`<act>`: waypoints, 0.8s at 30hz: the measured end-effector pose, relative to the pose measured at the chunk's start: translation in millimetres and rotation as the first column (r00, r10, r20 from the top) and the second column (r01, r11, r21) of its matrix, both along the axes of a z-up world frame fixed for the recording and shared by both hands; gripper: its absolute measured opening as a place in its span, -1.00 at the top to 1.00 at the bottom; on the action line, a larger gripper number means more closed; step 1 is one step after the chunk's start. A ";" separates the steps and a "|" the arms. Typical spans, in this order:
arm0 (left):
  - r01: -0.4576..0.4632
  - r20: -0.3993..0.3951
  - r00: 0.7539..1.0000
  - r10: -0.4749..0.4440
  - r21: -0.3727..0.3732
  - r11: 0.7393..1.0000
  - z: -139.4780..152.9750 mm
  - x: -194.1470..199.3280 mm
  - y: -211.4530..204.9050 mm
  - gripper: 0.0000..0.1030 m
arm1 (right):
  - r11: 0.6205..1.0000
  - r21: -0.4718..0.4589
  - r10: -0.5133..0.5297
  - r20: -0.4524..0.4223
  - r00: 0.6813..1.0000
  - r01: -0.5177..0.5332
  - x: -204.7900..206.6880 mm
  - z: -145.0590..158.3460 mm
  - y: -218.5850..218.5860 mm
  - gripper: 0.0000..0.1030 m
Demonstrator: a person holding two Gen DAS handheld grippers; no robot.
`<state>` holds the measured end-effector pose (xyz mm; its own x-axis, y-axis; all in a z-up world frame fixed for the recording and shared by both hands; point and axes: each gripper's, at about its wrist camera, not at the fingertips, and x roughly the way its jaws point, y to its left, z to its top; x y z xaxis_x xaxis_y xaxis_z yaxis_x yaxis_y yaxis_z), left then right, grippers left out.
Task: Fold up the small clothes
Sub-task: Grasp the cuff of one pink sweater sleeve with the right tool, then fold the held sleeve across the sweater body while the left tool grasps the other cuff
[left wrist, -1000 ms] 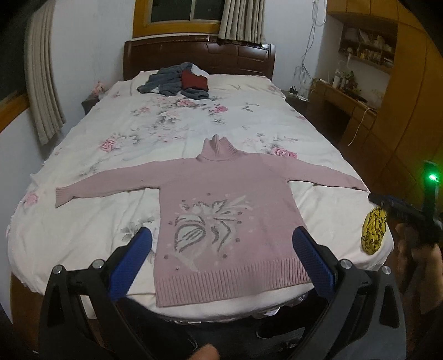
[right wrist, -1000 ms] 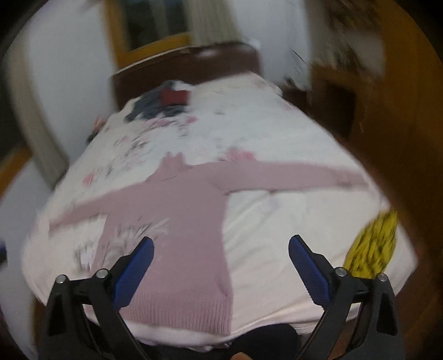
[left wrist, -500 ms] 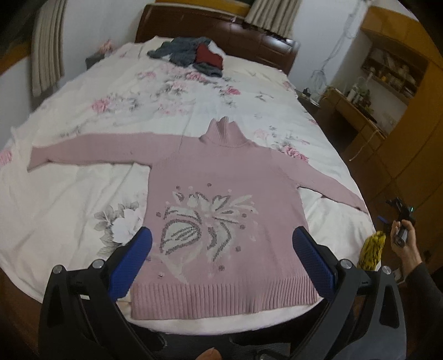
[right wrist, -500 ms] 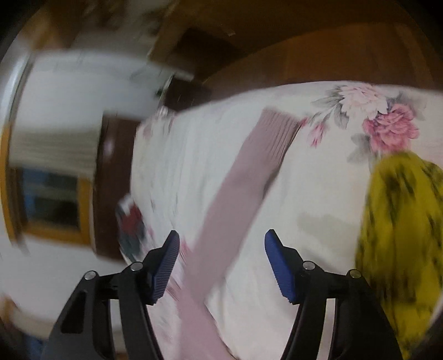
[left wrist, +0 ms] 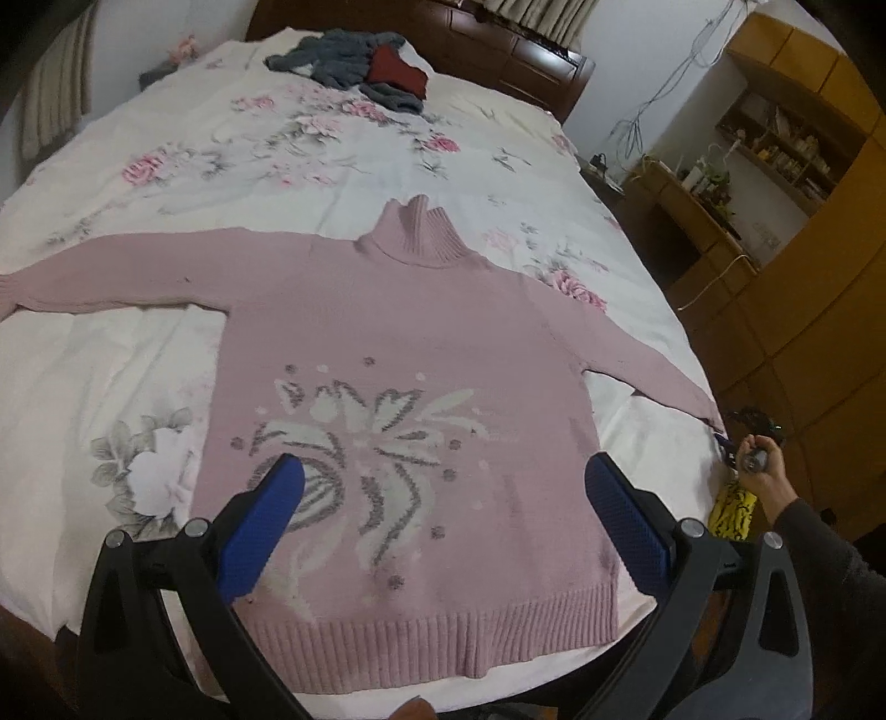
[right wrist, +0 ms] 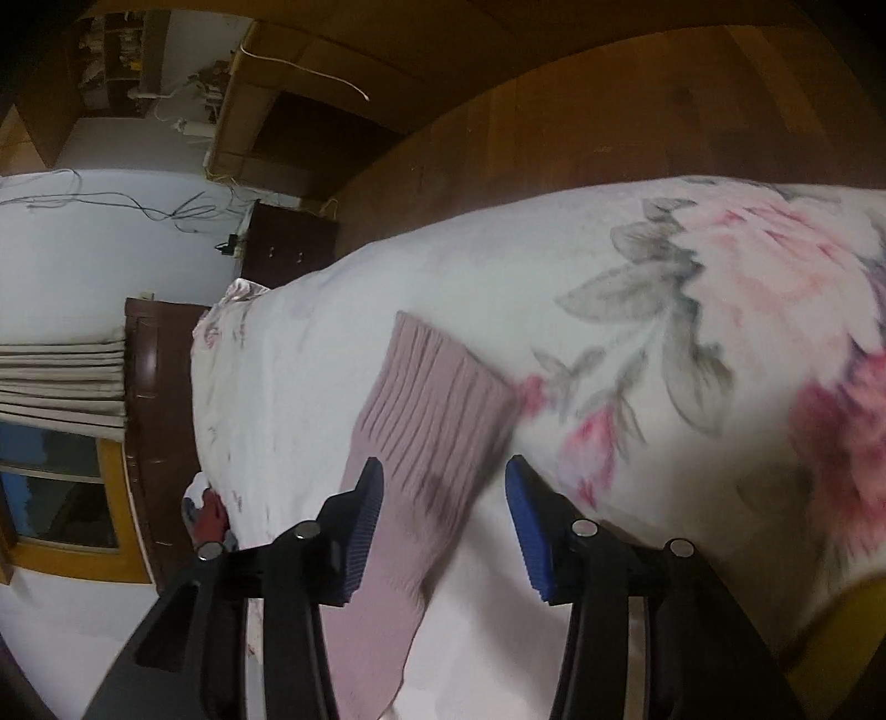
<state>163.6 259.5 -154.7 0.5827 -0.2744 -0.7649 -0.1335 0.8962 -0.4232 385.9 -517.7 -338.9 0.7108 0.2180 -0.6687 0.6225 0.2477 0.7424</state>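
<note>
A pink turtleneck sweater (left wrist: 398, 343) with a grey and white flower pattern lies flat, face up, on the floral bed sheet (left wrist: 111, 354), both sleeves spread out. My left gripper (left wrist: 443, 498) hovers open above the lower part of its body, holding nothing. In the right wrist view, turned on its side, the right sleeve's ribbed cuff (right wrist: 432, 399) lies at the bed's edge. My right gripper (right wrist: 443, 509) is open, with its blue pads (right wrist: 365, 504) on either side of that sleeve. The left wrist view shows the right gripper (left wrist: 747, 432) small at the sleeve's end, in a hand (left wrist: 761, 471).
A pile of grey and red clothes (left wrist: 360, 61) lies by the dark headboard (left wrist: 498, 50). A yellow patterned cloth (left wrist: 733, 509) hangs at the bed's right edge near the cuff. Wooden wardrobe (left wrist: 803, 332) and desk (left wrist: 698, 238) stand right of the bed.
The left gripper has moved in closer over the sweater. The right gripper has rolled sideways, dropped to the right cuff, and its fingers have narrowed around the sleeve.
</note>
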 end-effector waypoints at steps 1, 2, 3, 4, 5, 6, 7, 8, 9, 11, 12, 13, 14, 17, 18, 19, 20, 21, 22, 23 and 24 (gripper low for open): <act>0.002 -0.020 1.000 -0.002 -0.026 1.000 -3.4 2.1 2.4 -0.95 | 1.000 -0.007 0.000 -0.001 1.000 0.000 5.2 0.5 0.4 0.09; 0.000 -0.034 0.999 -0.002 -0.045 0.999 -5.1 3.0 3.3 -0.95 | 1.000 -0.016 0.004 0.000 1.000 -0.004 11.5 -0.5 0.3 0.09; -0.003 -0.051 0.999 0.000 -0.068 0.998 -8.1 3.7 6.7 -0.95 | 1.000 -0.023 0.010 -0.002 1.000 -0.010 13.5 1.4 -0.5 0.21; -0.011 -0.069 0.998 0.005 -0.090 0.996 -11.6 3.8 10.7 -0.95 | 0.999 -0.041 0.009 -0.012 1.000 -0.010 18.1 1.7 -2.7 0.32; -0.019 -0.084 0.996 0.010 -0.105 0.994 -14.8 3.9 15.1 -0.95 | 0.998 -0.061 0.021 -0.020 1.000 -0.023 19.7 4.5 -1.4 0.63; -0.033 -0.101 0.995 0.020 -0.124 0.992 -17.7 2.9 20.1 -0.95 | 0.994 -0.103 0.032 -0.027 0.999 -0.034 22.1 11.1 -1.3 0.85; -0.042 -0.110 0.994 0.026 -0.140 0.989 -18.8 2.0 24.3 -0.95 | 0.992 -0.124 0.032 -0.014 0.999 -0.034 19.7 18.7 -1.0 0.85; -0.048 -0.113 0.993 0.031 -0.150 0.988 -19.9 1.8 28.2 -0.95 | 0.990 -0.136 0.035 0.011 0.999 -0.033 18.2 29.1 -0.2 0.86; -0.055 -0.112 0.993 0.038 -0.159 0.986 -19.8 0.2 32.8 -0.95 | 0.986 -0.162 0.053 0.046 0.998 -0.044 18.5 47.2 4.0 0.87; -0.063 -0.111 0.993 0.045 -0.164 0.984 -19.8 -0.2 39.4 -0.95 | 0.968 -0.239 0.100 0.080 0.992 -0.078 22.4 82.4 17.1 0.87; -0.071 -0.106 0.993 0.053 -0.175 0.982 -19.2 -1.2 44.2 -0.95 | 0.952 -0.289 0.135 0.104 0.985 -0.100 24.0 105.6 28.5 0.88; -0.076 -0.100 0.993 0.058 -0.191 0.979 -18.1 -1.1 48.8 -0.95 | 0.935 -0.335 0.171 0.130 0.977 -0.119 27.5 130.2 42.9 0.88; -0.081 -0.087 0.994 0.062 -0.234 0.969 -16.3 -1.3 58.0 -0.95 | 0.911 -0.389 0.215 0.158 0.964 -0.140 30.0 159.2 62.5 0.88; -0.092 -0.051 0.995 0.081 -0.288 0.953 -9.9 -1.7 72.3 -0.95 | 0.862 -0.471 0.314 0.206 0.927 -0.188 41.9 211.3 112.0 0.88; -0.096 -0.038 0.995 0.089 -0.288 0.953 -6.5 -1.0 76.2 -0.95 | 0.837 -0.504 0.357 0.210 0.910 -0.212 46.9 228.3 134.5 0.88; -0.101 -0.027 0.995 0.098 -0.278 0.955 -3.3 -0.2 79.2 -0.95 | 0.813 -0.531 0.401 0.211 0.892 -0.240 54.9 242.0 160.4 0.88; -0.107 -0.012 0.994 0.108 -0.266 0.958 0.0 0.1 82.1 -0.95 | 0.779 -0.566 0.451 0.205 0.869 -0.271 60.0 255.7 190.7 0.88; -0.116 0.014 0.992 0.123 -0.248 0.962 4.8 -0.1 85.7 -0.95 | 0.759 -0.585 0.477 0.200 0.856 -0.286 61.7 261.8 208.8 0.88; -0.122 0.031 0.991 0.133 -0.237 0.964 8.5 -0.1 88.1 -0.95 | 0.734 -0.606 0.508 0.191 0.840 -0.307 63.8 268.7 229.8 0.88; -0.127 0.046 0.989 0.141 -0.229 0.965 12.3 0.6 90.6 -0.95 | 0.712 -0.622 0.536 0.183 0.824 -0.325 65.2 273.4 249.3 0.88; -0.123 0.058 0.988 0.140 -0.228 0.966 15.3 2.4 94.0 -0.95 | 0.680 -0.643 0.575 0.168 0.801 -0.353 69.5 276.5 280.5 0.88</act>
<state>166.0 353.6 -139.4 0.6773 -0.3503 -0.6470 -0.2051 0.7546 -0.6233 455.4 -237.2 -62.4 0.8156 0.2524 -0.5206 0.0519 0.8643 0.5003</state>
